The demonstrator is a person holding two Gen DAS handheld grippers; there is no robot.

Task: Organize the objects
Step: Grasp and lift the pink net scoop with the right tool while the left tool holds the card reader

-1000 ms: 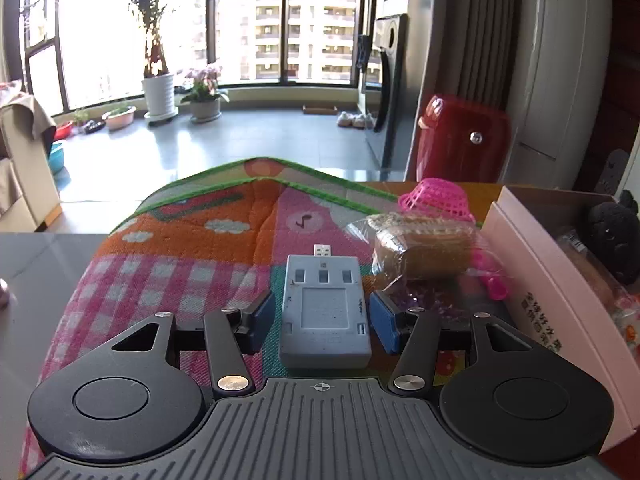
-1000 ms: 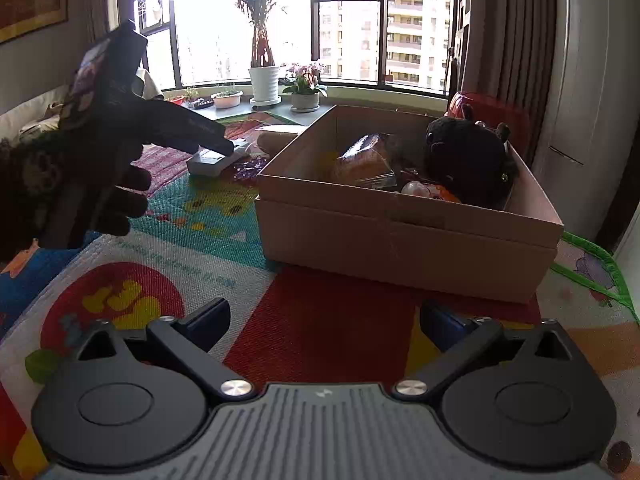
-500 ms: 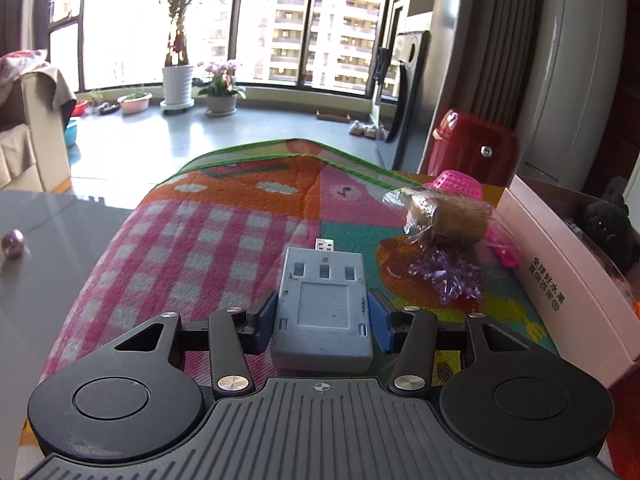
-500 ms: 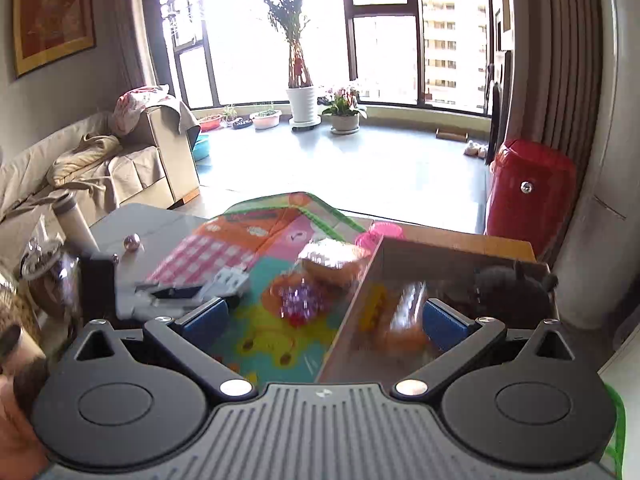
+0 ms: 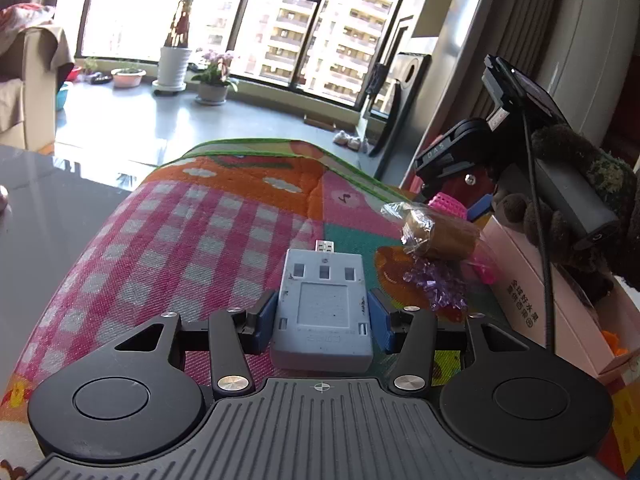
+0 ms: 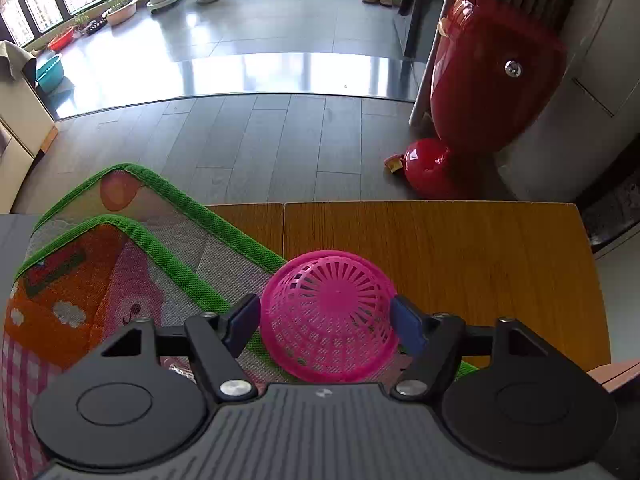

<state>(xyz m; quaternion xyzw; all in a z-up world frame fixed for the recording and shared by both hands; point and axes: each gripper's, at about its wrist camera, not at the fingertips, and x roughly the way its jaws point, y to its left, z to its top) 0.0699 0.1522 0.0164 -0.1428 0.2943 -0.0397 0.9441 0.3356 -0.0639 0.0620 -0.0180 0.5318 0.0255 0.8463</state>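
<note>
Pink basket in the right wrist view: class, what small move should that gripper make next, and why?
Probably close the right gripper on the pink basket. The basket lies upside down between its open fingers, which flank its sides with little or no gap, so a squeeze should secure it. The left gripper is already shut on the grey charger.

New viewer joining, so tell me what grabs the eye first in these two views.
A hot-pink basket lies upside down between the right gripper's open fingers, straddling mat edge and wooden table. The left gripper clamps a grey USB device over the colourful mat.
</note>
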